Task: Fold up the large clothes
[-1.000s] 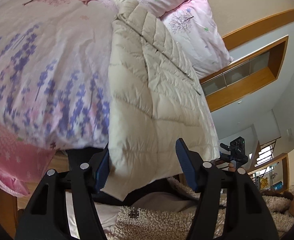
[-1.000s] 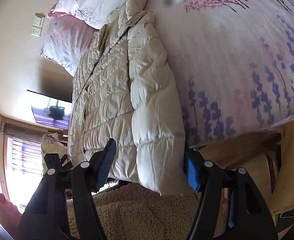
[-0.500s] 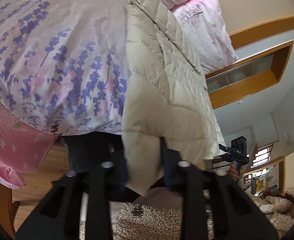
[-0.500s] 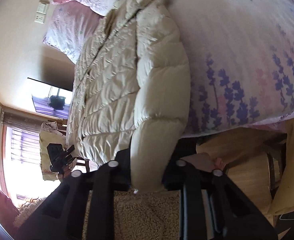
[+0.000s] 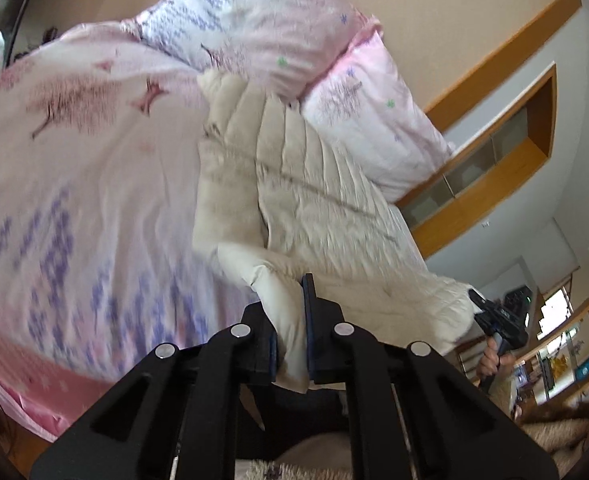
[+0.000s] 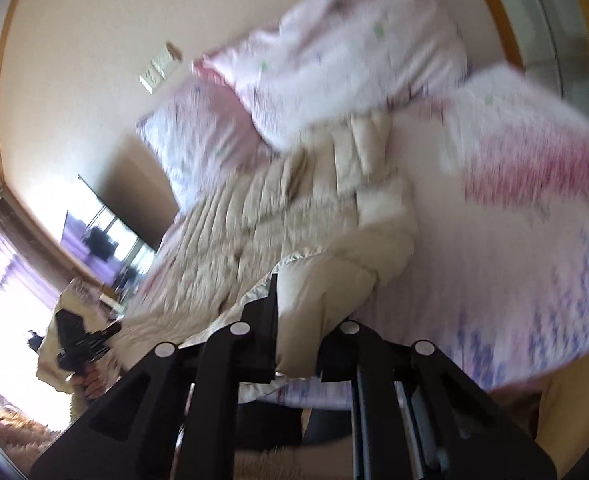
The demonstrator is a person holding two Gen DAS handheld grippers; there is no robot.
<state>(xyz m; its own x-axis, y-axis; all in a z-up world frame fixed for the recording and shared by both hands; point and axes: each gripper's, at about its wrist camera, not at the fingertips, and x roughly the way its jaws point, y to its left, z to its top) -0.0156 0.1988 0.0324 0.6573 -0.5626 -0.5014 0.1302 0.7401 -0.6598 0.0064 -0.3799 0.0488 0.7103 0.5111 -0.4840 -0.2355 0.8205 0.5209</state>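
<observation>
Because the bed (image 5: 66, 200) gives me a broad soft surface, the cream quilted coat (image 5: 314, 200) is laid lengthwise down it, collar end up by the two pink pillows (image 5: 278, 20) and hem end toward me, hanging past the near edge of the floral duvet. That layout lets me take the hem from both corners at once, which I judge is the start of folding the lower half up over the body.

My left gripper (image 5: 290, 344) has one hem corner squeezed between its blue-padded jaws, which are closing on the puffy fabric; the corner bulges out above and below the pads. In the same view my right gripper (image 5: 498, 322) shows small at the far hem corner, a hand wrapped round its handle.

From the right wrist view, the right gripper (image 6: 298, 332) is likewise closing on a thick fold of hem, fabric filling the gap between its fingers (image 6: 272, 312). The left gripper (image 6: 80, 338) sits well apart at the opposite corner. The coat's hem edge runs between the two grips.
</observation>
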